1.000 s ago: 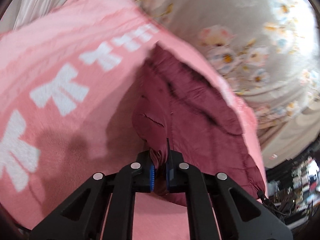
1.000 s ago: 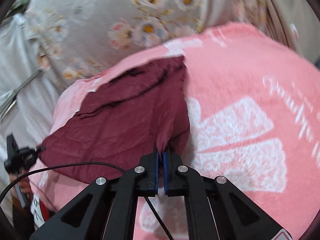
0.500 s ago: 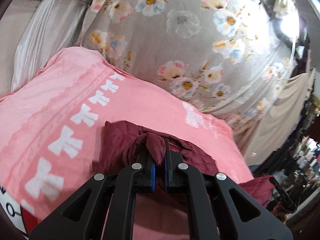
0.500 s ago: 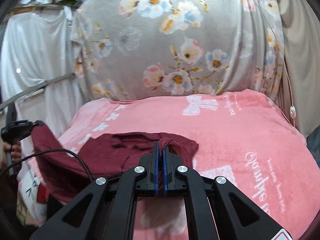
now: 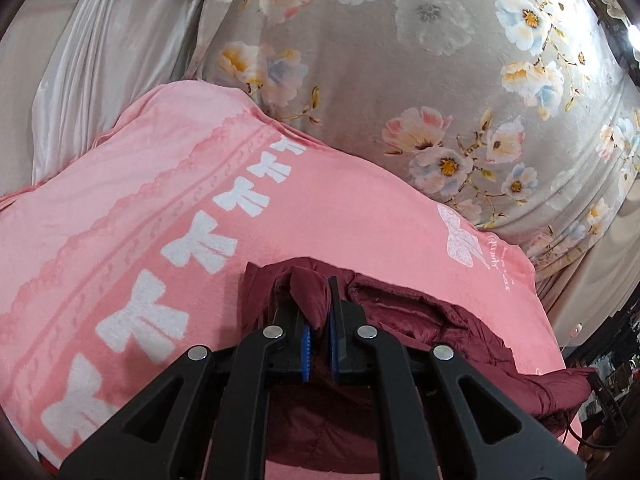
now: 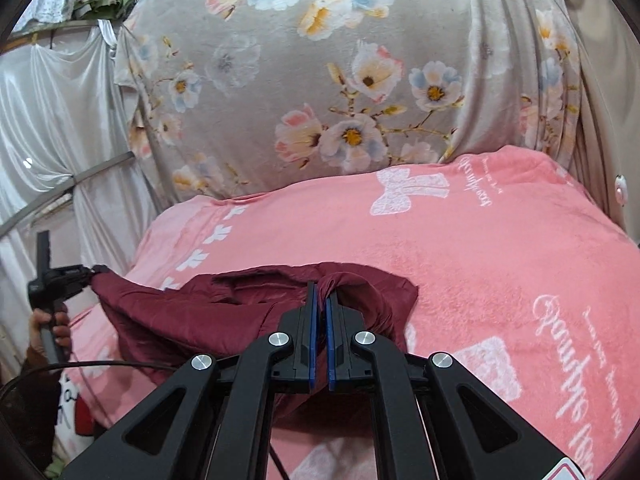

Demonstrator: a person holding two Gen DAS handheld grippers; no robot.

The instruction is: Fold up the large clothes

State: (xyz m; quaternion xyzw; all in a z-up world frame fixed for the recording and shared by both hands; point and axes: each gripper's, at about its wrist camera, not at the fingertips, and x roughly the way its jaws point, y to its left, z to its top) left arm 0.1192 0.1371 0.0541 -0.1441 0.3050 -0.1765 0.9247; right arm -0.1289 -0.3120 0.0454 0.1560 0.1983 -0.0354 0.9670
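Observation:
A maroon quilted garment (image 5: 420, 320) hangs bunched over a pink blanket (image 5: 320, 208) printed with white bows. My left gripper (image 5: 310, 296) is shut on a fold of it, and the cloth bulges up between the blue pads. In the right wrist view the same garment (image 6: 200, 312) stretches leftward, lifted above the blanket (image 6: 480, 260). My right gripper (image 6: 321, 292) is shut on a gathered edge. The left gripper (image 6: 52, 276) shows at the far left of that view, pinching the garment's other end, with a hand (image 6: 54, 328) on its handle. The garment's lower part is hidden behind the gripper bodies.
A grey floral sheet (image 5: 400, 60) hangs right behind the blanket. White satin curtains (image 6: 60, 120) and a metal rail (image 6: 60, 188) stand at the left. A black cable (image 6: 100, 368) runs under the right gripper. Dark clutter (image 5: 612, 360) lies beyond the blanket's right edge.
Both grippers have risen with the maroon garment still pinched. It has come up off the blanket, where it lay spread, and now hangs bunched between them. Both views have tilted up toward the floral sheet.

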